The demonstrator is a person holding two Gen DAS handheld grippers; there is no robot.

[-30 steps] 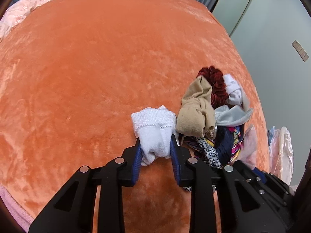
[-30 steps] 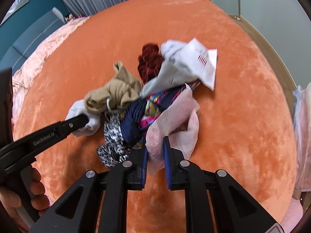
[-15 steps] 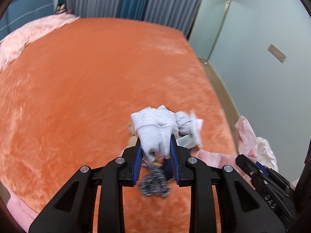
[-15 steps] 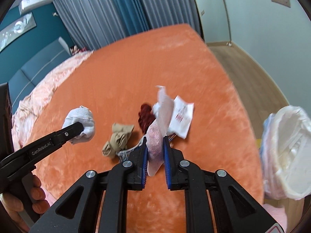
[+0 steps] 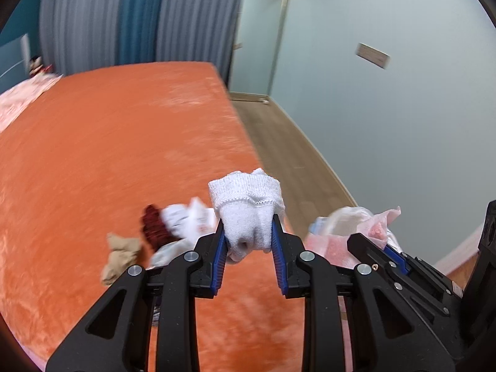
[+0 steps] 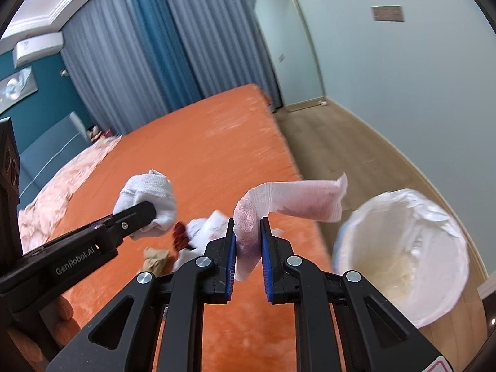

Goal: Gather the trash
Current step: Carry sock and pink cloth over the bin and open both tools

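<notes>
My left gripper [image 5: 248, 232] is shut on a white knitted sock [image 5: 248, 207], held up above the orange bed [image 5: 108, 155]. From the right wrist view the same sock [image 6: 145, 192] shows at the left, in the left gripper [image 6: 136, 217]. My right gripper [image 6: 248, 232] is shut on a pink-stained white tissue [image 6: 291, 198] that trails to the right. A bin lined with a white bag [image 6: 403, 254] stands on the floor, to the right of the tissue. A pile of small cloth items [image 5: 167, 229] lies on the bed below.
The bed's right edge meets a wooden floor [image 6: 341, 142] along a pale wall [image 5: 403, 108]. Grey and blue curtains [image 6: 155, 62] hang behind the bed. A pink quilt [image 6: 62, 179] covers the bed's left side. A hand [image 6: 62, 316] holds the left gripper.
Both grippers have risen from the pile and swung right, each keeping its item. The bin has come into view at the right.
</notes>
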